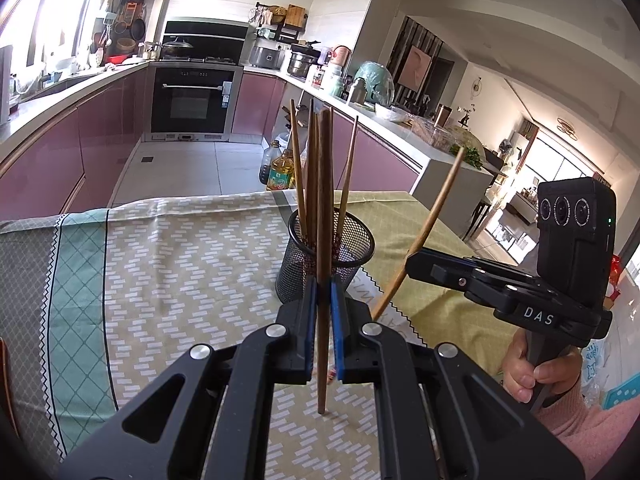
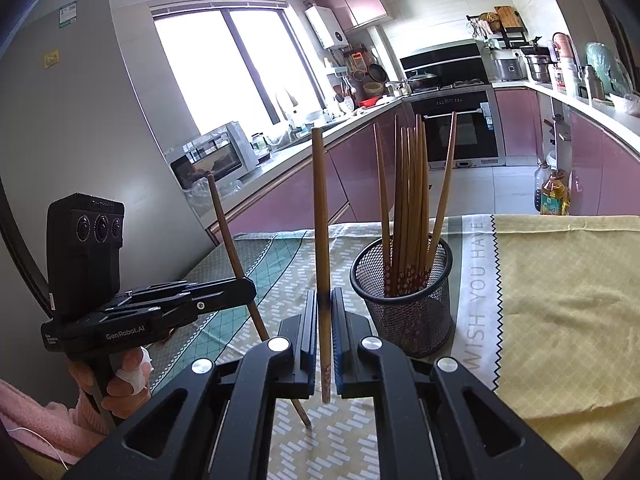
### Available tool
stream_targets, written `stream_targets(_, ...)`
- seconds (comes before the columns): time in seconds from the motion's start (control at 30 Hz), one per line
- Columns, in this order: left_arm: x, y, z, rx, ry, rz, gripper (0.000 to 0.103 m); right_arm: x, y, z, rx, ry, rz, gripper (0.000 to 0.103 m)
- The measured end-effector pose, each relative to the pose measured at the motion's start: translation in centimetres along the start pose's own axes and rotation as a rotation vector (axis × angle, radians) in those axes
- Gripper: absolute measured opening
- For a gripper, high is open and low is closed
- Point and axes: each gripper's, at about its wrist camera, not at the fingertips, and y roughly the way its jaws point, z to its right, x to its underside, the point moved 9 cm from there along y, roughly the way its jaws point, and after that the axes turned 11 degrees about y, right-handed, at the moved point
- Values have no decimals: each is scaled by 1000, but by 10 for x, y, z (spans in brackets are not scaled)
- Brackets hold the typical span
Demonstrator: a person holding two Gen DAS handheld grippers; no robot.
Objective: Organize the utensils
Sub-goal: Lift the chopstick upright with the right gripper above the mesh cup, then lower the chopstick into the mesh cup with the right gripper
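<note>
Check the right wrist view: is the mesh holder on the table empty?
No, the black mesh holder already has a bunch of chopsticks standing upright in it, tips down.

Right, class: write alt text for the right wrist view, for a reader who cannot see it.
The right gripper grips one upright chopstick beside a black mesh holder full of chopsticks on a patterned tablecloth. At left, the left gripper holds another.

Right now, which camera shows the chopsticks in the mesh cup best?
The right wrist view: the chopsticks in the mesh cup stand unobstructed. In the left wrist view, the held chopstick crosses them.
</note>
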Motion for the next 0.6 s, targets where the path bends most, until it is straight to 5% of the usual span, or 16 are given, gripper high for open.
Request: stream_targets(0.6,-10,-1,4,-29,33,11,8,-18,-20,3,18,-13,49,6)
